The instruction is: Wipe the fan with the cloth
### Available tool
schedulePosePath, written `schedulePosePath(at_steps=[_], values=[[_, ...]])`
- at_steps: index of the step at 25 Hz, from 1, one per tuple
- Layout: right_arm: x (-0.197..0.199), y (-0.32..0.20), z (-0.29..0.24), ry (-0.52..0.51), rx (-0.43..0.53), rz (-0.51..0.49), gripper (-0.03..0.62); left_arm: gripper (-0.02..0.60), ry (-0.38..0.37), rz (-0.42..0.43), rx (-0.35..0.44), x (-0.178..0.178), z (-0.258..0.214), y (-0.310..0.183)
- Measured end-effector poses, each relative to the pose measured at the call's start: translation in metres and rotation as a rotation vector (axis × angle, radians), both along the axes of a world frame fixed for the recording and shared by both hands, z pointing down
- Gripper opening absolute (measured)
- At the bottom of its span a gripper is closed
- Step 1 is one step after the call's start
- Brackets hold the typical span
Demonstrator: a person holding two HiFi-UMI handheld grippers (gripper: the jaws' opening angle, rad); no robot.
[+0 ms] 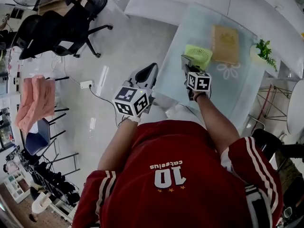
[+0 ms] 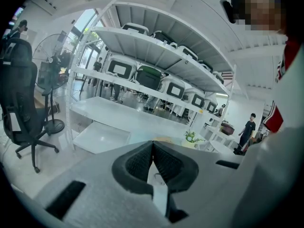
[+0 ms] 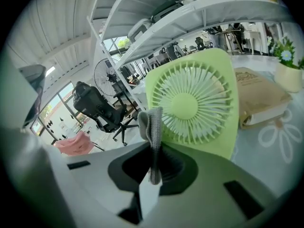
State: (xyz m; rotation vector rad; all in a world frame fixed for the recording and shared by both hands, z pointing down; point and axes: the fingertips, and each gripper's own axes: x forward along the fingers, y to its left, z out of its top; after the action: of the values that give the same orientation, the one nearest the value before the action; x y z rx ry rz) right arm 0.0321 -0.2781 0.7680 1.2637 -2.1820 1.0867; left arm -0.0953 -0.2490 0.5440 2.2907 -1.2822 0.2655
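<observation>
Right gripper view alone shows the grey cloth (image 3: 152, 127), a folded strip pinched upright between the closed jaws of the right gripper (image 3: 154, 167). It sits just before the pale green fan (image 3: 192, 103) and its round slatted grille. Head view places the fan on the glass table (image 1: 190, 27), beside a tan book (image 1: 224, 44). The left gripper (image 2: 153, 151) has its jaws together on nothing, held off the table's edge.
</observation>
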Motion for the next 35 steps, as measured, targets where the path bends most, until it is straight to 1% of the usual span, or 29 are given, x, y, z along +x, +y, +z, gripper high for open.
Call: schedulePosePath(at_steps=[9,20,35], values=[[0.012,-0.002,0.005,0.011,-0.017,0.031,0.026,0.005,0.013,0.007,0.005,0.004,-0.001,-0.003],[0.023,0.003,0.006,0.012,-0.019,0.039,0.026,0.005,0.010,0.011,0.013,0.014,-0.005,0.000],[0.056,0.011,0.006,0.014,-0.020,0.083,0.026,0.005,0.012,0.035,0.030,0.038,-0.009,0.002]])
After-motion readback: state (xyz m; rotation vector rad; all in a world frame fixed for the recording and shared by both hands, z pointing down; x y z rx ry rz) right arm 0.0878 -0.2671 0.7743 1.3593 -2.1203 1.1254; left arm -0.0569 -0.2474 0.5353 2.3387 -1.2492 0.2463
